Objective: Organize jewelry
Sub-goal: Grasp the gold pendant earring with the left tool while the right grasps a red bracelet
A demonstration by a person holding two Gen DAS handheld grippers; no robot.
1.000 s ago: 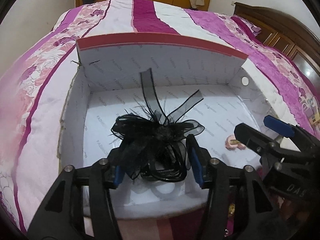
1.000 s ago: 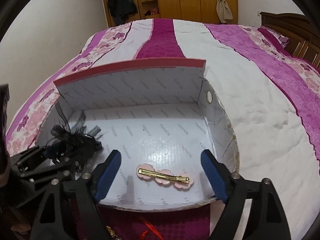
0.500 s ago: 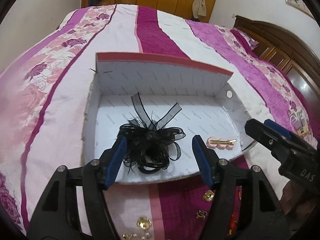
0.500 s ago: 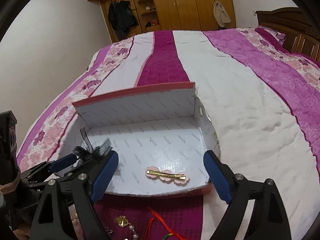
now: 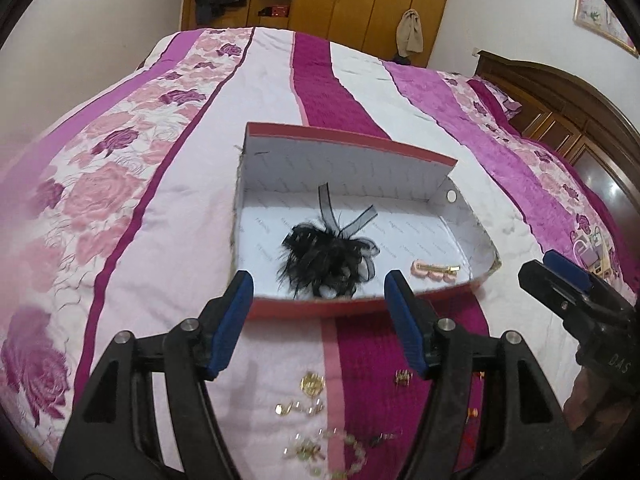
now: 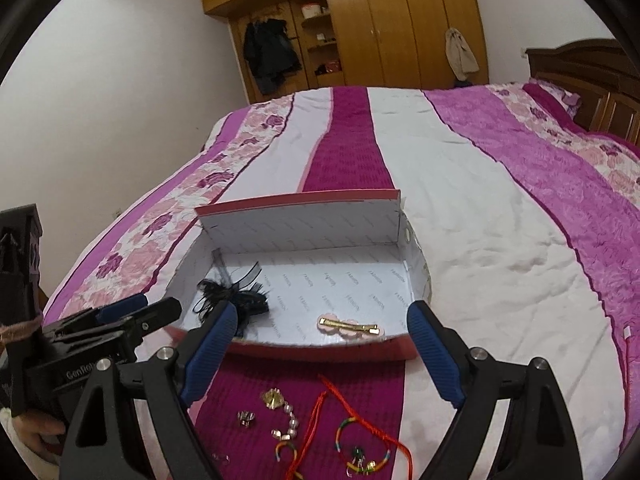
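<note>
A red box [image 5: 360, 136] with a white inside [image 6: 340, 280] stands open on the bed. In it lie a black feather hair bow [image 5: 324, 258] [image 6: 232, 296] at the left and a pink clip with a gold bar [image 5: 434, 270] [image 6: 350, 326] at the right. My left gripper [image 5: 320, 320] is open and empty, in front of the box. My right gripper [image 6: 320, 356] is open and empty, also in front of the box. Loose jewelry lies on the bedspread below both: a gold brooch [image 5: 312, 383] [image 6: 273, 398], a bead chain [image 6: 289, 424] and red cords [image 6: 360, 420].
The bed has a pink, white and magenta bedspread [image 6: 460, 200]. A dark wooden headboard [image 5: 560, 112] is at the right. A wooden wardrobe [image 6: 380, 24] stands behind the bed. A small item [image 5: 592, 248] lies on the bedspread right of the box.
My left gripper has opened, let go of the black bow inside the box and drawn back. My right gripper has drawn back too, so loose jewelry shows in front of the box.
</note>
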